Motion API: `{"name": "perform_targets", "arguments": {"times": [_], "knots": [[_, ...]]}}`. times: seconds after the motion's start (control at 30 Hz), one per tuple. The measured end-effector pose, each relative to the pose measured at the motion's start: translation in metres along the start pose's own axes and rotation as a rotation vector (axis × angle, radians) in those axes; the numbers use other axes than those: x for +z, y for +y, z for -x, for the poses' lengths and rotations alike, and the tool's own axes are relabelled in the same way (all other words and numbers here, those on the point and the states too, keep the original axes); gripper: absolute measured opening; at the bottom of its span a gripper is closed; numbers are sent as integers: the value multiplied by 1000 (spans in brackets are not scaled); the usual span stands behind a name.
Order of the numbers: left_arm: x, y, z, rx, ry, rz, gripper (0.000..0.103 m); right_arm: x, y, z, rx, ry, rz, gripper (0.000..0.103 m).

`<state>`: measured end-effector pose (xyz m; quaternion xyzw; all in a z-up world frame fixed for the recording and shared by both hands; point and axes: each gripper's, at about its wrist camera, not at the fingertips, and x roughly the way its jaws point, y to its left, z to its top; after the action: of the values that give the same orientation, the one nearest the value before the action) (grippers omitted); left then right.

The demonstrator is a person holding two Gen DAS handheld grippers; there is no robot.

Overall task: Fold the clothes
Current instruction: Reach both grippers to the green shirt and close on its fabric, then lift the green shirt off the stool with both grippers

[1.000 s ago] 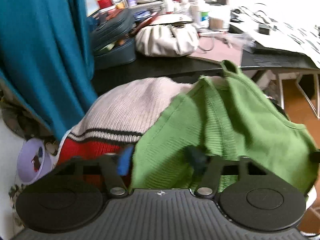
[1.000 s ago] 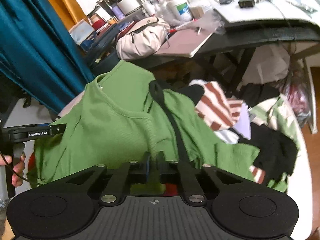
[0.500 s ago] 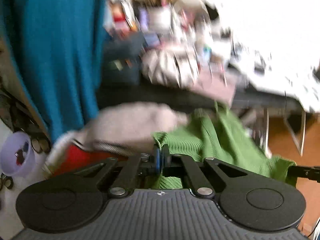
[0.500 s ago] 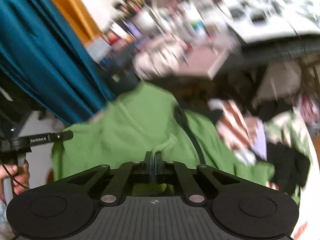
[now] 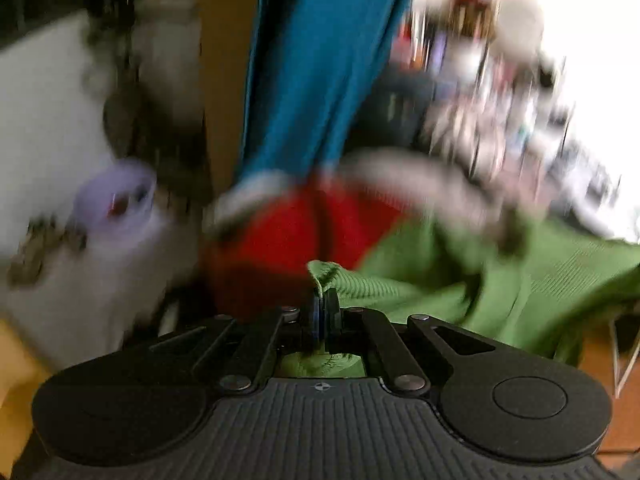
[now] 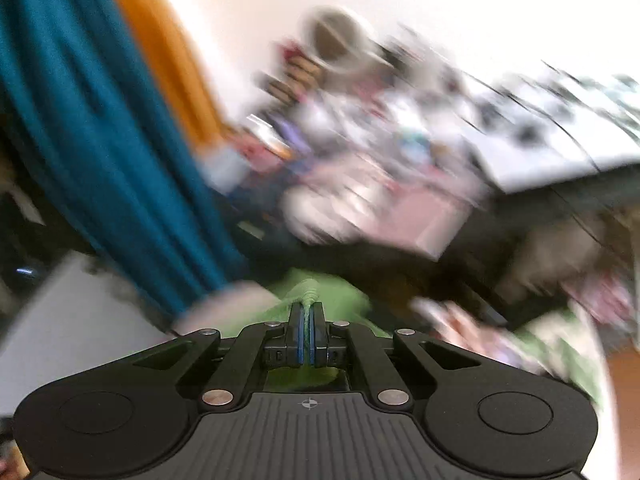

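Between the pinched jaws of the left gripper sits a ribbed edge of the green top, whose cloth trails off to the right over a red and pale sweater. The right gripper is likewise clamped on a bunched fold of the green top poking up past its fingertips, with the teal curtain hanging to its left and the cluttered desk blurred behind.

Green top: ribbed knit cloth, matt. Left gripper and right gripper: matt black plastic bodies, ridged lower housing, smooth round caps, bright metal pivot pins; fingers faced with blue pads. Curtain, left of frame: teal cloth, matt, in soft folds. Red garment, frame centre: matt cloth; texture blurred.
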<state>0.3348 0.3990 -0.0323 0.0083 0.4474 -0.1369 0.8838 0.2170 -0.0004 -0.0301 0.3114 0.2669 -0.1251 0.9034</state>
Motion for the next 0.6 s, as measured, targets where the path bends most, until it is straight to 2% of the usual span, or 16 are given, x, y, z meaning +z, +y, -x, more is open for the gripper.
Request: {"name": "perform_targets", "arguments": {"times": [0.07, 0.1, 0.13, 0.2, 0.23, 0.27, 0.3, 0.37, 0.4, 0.43, 0.5, 0.53, 0.57, 0.6], "knots": [[-9, -14, -12, 8, 46, -70, 8, -21, -33, -11, -88, 75, -81, 2], [-7, -24, -15, 15, 46, -116, 9, -28, -43, -15, -105, 96, -110, 2], [-1, -34, -14, 26, 25, -160, 15, -33, -46, -17, -92, 96, -126, 2], [20, -53, -13, 8, -38, -219, 43, -41, -51, -21, -64, 97, -159, 2], [30, -62, -14, -19, -65, -239, 78, -45, -54, -24, -50, 97, -175, 2], [39, -70, -17, -60, -84, -253, 90, -50, -56, -26, -36, 97, -191, 2], [47, -79, -22, -99, -94, -269, 90, -54, -59, -28, -23, 97, -207, 3], [56, -99, -43, -139, -49, -300, 90, -62, -64, -32, 5, 98, -240, 8], [61, -108, -56, -146, -9, -307, 90, -67, -67, -34, 19, 98, -256, 20], [64, -116, -70, -153, 29, -306, 90, -71, -69, -37, 33, 98, -272, 37], [64, -125, -94, -167, 99, -283, 89, -79, -75, -41, 60, 98, -304, 45], [62, -127, -100, -168, 116, -272, 78, -83, -77, -43, 74, 99, -321, 46], [58, -128, -103, -166, 123, -261, 55, -87, -79, -46, 84, 100, -335, 46], [55, -130, -105, -160, 119, -254, 40, -88, -80, -51, 85, 109, -345, 47]]}}
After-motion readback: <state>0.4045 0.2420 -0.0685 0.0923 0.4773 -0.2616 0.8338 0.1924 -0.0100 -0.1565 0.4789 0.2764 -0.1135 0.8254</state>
